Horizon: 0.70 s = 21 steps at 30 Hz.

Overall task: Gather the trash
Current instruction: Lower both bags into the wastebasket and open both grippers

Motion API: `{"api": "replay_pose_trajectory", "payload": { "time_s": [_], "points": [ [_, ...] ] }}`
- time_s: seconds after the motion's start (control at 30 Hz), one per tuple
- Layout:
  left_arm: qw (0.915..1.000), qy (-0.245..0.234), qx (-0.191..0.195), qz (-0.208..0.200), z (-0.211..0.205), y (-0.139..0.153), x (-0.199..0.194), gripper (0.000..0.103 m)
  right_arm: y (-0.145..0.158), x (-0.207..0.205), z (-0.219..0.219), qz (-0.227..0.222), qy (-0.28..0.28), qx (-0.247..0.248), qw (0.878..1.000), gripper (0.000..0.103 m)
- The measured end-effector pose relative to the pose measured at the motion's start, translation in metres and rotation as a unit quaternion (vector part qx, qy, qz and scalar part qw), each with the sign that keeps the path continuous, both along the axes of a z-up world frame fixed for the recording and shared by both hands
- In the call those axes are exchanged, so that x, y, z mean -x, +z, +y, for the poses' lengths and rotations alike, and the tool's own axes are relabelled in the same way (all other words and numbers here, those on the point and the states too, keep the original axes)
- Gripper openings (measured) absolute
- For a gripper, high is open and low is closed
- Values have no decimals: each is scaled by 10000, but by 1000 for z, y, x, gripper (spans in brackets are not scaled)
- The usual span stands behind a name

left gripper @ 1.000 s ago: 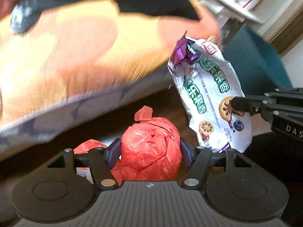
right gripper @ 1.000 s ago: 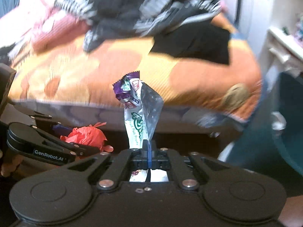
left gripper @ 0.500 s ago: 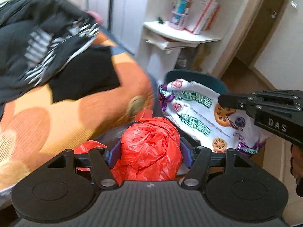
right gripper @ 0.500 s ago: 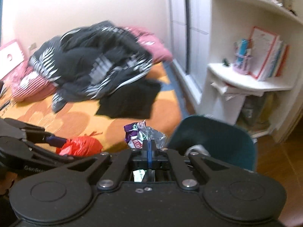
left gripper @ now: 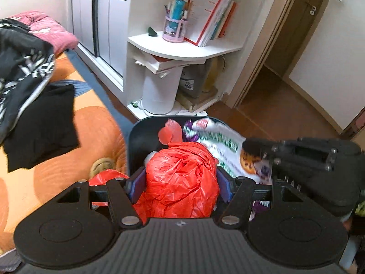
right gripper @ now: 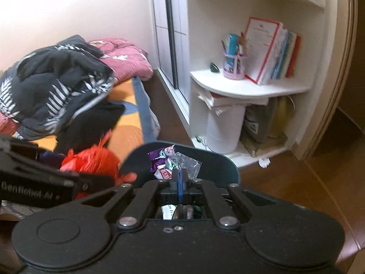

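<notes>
My left gripper (left gripper: 180, 183) is shut on a crumpled red plastic bag (left gripper: 182, 178), which fills the space between its blue pads. The right gripper (right gripper: 180, 178) is shut on a white and purple snack wrapper (right gripper: 168, 163); in the left wrist view the same wrapper (left gripper: 219, 143) hangs just right of the red bag, with the right gripper's black body (left gripper: 303, 159) beside it. Both loads hover over a dark teal trash bin (left gripper: 141, 141), whose rim (right gripper: 212, 159) also shows ahead of the right gripper. The red bag (right gripper: 91, 162) and left gripper appear at the left of the right wrist view.
A bed with an orange sheet (left gripper: 45, 159) and piled dark clothes (right gripper: 57, 91) lies to the left. A white corner shelf (left gripper: 182, 48) holds books and a pen cup, with a white cylinder (left gripper: 159, 91) under it. Brown floor and a doorway (left gripper: 285, 80) lie to the right.
Both grippers have swung away from the bed's side toward the shelf corner, still holding the red bag and the wrapper. The teal bin has come into view right beneath them.
</notes>
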<state>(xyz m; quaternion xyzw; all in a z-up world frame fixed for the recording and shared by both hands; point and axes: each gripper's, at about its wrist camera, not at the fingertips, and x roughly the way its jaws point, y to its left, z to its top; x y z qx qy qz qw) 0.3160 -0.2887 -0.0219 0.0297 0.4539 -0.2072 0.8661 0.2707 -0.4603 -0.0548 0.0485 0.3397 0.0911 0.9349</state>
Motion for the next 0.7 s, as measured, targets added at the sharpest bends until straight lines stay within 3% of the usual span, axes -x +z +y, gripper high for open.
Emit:
{"api": "replay_pose_trajectory", "payload": {
  "time_s": [0.2,0.57,0.7],
  "points": [
    [9995,94,-143,255,-28,-33,-26,63,-30,-15,-8,320,-93,-43,9994,1],
    [9972,140,-395,617,-37,-84,-42,64,-63,-30,-21,933,-248,-398,9945,1],
    [9971,87,-426,622,-40,-91,-41,65,-68,-30,-25,1104,-361,-413,9924,8]
  ]
}}
